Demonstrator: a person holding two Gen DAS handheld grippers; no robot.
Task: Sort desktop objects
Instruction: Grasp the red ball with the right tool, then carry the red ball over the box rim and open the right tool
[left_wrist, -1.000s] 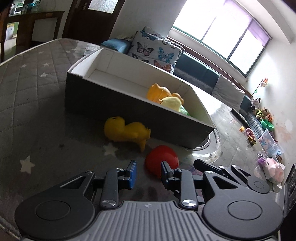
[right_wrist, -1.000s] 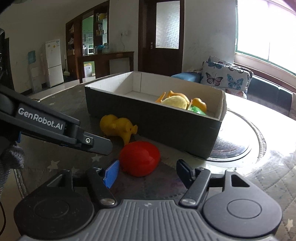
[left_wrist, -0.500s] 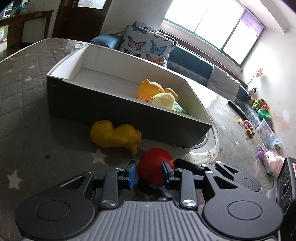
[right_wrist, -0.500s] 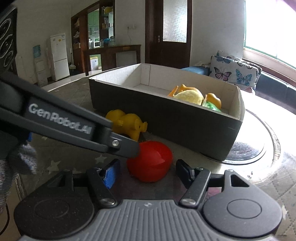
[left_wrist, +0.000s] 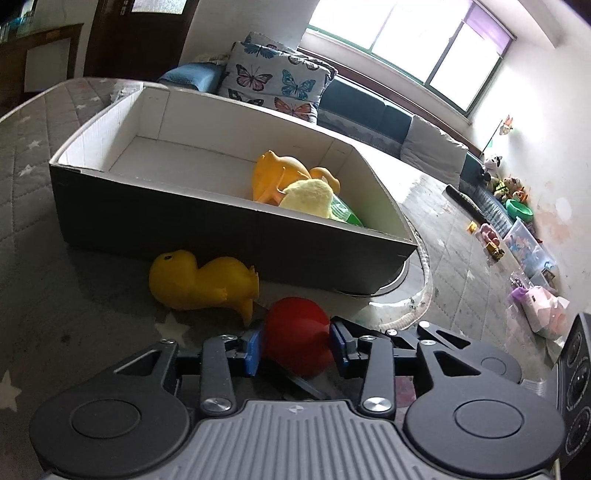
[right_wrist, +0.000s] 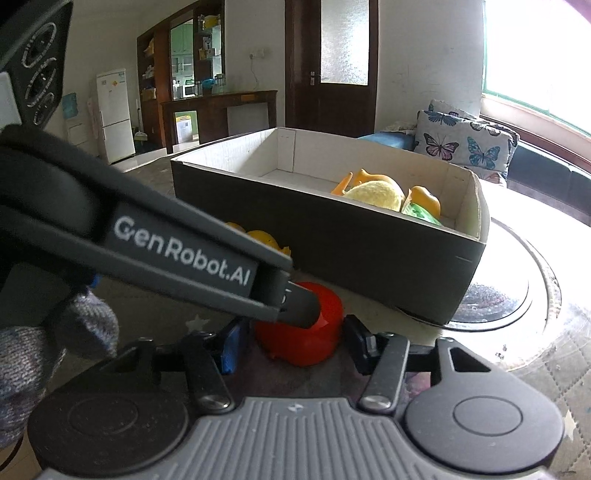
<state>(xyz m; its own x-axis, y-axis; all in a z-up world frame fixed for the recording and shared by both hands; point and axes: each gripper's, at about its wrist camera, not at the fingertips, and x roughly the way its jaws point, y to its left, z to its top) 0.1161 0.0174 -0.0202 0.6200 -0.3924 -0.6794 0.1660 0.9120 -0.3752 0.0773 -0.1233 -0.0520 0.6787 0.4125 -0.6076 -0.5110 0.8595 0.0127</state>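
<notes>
- The left gripper (left_wrist: 295, 349) has its two blue-padded fingers (left_wrist: 252, 349) pressed against either side of a red toy (left_wrist: 297, 336), pinching it low over the grey star-printed tablecloth (left_wrist: 55, 317)
- In the right wrist view the same red toy (right_wrist: 301, 338) sits between the right gripper's (right_wrist: 290, 349) fingers (right_wrist: 229, 347), with a gap visible on both sides, so that gripper stands spread and touches nothing
- One finger of the left gripper, marked "GenRobot.AI" (right_wrist: 177, 251), crosses the right wrist view from the left, its tip resting on the upper side of the red toy
- A grey knitted glove (right_wrist: 44, 354) shows at the left edge of that view
- A yellow duck (left_wrist: 201, 282) lies on its side on the cloth, just beside the red toy and close against the near wall of the box
- The box (left_wrist: 207, 236) is dark outside and white inside, open on top, and stands on the table behind both toys; one corner overhangs a round glass turntable (right_wrist: 517, 295)
- Inside the box, gathered at its right end, are an orange toy (left_wrist: 275, 173), a pale yellow fuzzy toy (left_wrist: 308, 195) and a green item (left_wrist: 345, 214), touching one another; the left part of the box floor is bare
- Beyond the table, a butterfly-print cushion (left_wrist: 273, 85) rests on a dark sofa (left_wrist: 365, 110)
</notes>
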